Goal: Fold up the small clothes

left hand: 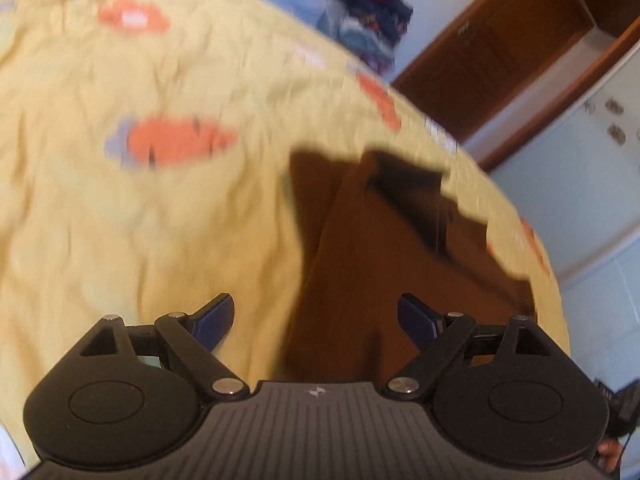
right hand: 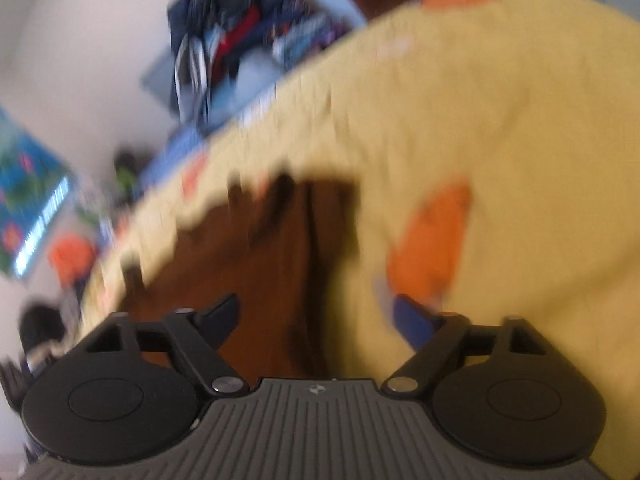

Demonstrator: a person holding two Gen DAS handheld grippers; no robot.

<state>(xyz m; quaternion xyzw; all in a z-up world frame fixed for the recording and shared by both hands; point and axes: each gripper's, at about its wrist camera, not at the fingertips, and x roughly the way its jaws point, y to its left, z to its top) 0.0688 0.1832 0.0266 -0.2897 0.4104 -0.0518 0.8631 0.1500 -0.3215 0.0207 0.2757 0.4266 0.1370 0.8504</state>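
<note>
Left hand-held gripper (left hand: 316, 322): jaws stand wide apart, nothing between the pads; it points down at the bed.
Right hand-held gripper (right hand: 316, 322): jaws also wide apart and empty, angled down the same way.
Brown garment (left hand: 384, 272): lies flat on the yellow sheet, just ahead of the left hand-held gripper and a little to its right; in the right wrist view it (right hand: 256, 264) lies ahead and slightly left of the right hand-held gripper. Neither gripper touches it. A fold line runs along its length.
Garment edges: the far edge is ragged and dark against the sheet; the near end runs under both gripper bodies, out of sight.
Yellow sheet (left hand: 120, 220): covers the bed, creased, printed with orange and lilac shapes (left hand: 172, 142). Wide bare stretch to the left of the left gripper, and to the right of the right gripper (right hand: 540, 160).
Bed edge: curves away just past the garment on its outer side in each view.
Pile of clothes (left hand: 360, 4): dark blue, red and pale pieces heaped well beyond the garment at the far side of the bed; also seen from the right wrist (right hand: 244, 44).
Wooden door (left hand: 500, 48): brown, beyond the bed edge, far right of the left gripper.
Writing: a blue poster (right hand: 28, 196) far left of the right gripper carries a white band of letters, too blurred to read. A small pale emblem sits on each gripper body; no words on it.
</note>
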